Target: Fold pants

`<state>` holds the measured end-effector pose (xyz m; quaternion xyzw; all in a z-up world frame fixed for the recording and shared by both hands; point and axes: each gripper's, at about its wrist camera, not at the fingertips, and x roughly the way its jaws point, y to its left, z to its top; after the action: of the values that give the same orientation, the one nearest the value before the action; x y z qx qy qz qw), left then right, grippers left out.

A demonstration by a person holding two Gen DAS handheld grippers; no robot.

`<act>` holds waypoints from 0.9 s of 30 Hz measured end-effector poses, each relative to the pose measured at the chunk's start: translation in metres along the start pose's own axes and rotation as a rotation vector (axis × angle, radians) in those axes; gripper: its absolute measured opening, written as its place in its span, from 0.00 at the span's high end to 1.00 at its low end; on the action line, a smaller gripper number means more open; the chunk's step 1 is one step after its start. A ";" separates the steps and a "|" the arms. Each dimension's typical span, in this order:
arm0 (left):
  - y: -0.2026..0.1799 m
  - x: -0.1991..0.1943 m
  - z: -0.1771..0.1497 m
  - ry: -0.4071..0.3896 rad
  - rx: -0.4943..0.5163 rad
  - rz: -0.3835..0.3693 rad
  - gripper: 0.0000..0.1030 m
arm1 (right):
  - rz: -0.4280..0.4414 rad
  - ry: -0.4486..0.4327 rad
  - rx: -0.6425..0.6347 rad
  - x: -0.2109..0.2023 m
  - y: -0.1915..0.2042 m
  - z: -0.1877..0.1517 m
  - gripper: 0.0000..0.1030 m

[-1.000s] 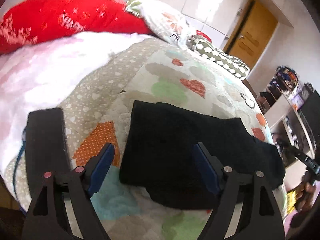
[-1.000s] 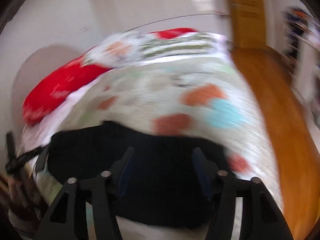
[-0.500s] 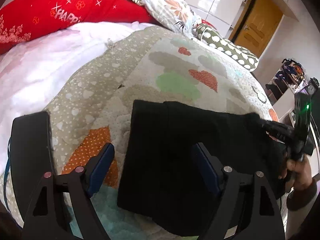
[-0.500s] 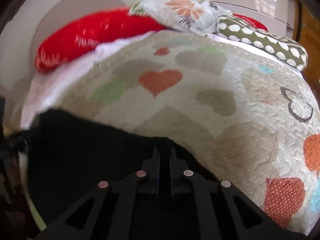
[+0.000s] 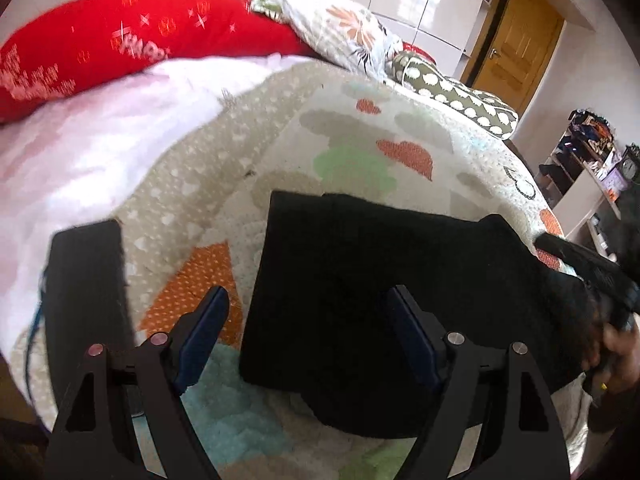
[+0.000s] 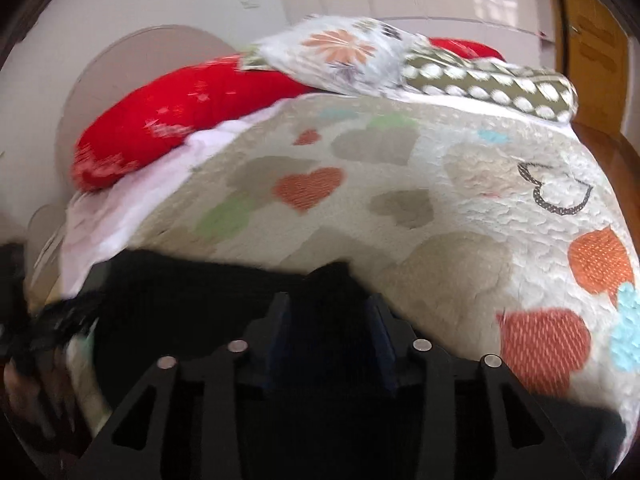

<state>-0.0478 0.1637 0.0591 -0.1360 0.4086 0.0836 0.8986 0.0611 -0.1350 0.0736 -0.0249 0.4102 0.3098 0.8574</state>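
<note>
The black pants (image 5: 360,280) lie folded into a thick rectangle on the heart-patterned quilt (image 5: 360,152). My left gripper (image 5: 306,300) hovers open above their left edge, one finger over the quilt and the other over the cloth. In the right wrist view the pants (image 6: 192,304) fill the lower left. My right gripper (image 6: 330,316) sits at their right end and its jaws are opening. A peak of black cloth stands between the fingers, and the pads are not pressing on it. A hand (image 5: 616,364) carries that gripper at the far right of the left wrist view.
A second flat black item (image 5: 84,300) lies on the bed's left edge. Red (image 5: 100,48), floral (image 5: 340,28) and spotted (image 5: 452,96) pillows line the head of the bed. Right of the bed are a wooden door (image 5: 516,40), shelves (image 5: 584,168) and bare floor (image 6: 612,152).
The right gripper swung in over the pants' right end, shut on the cloth half a second ago, and now has its jaws apart again. The left gripper stayed open in place.
</note>
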 end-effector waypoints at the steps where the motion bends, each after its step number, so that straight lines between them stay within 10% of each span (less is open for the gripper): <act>1: -0.003 -0.003 -0.001 -0.008 0.008 0.007 0.21 | 0.006 0.005 -0.020 -0.007 0.007 -0.006 0.57; 19: -0.052 0.012 -0.035 -0.018 0.159 0.097 0.19 | 0.001 0.084 -0.034 -0.019 0.025 -0.093 0.51; 27: -0.076 -0.010 -0.022 -0.043 0.159 -0.022 0.19 | -0.092 0.015 0.139 -0.098 -0.037 -0.123 0.41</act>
<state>-0.0504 0.0845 0.0663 -0.0670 0.3932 0.0439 0.9160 -0.0495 -0.2521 0.0547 0.0138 0.4354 0.2408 0.8673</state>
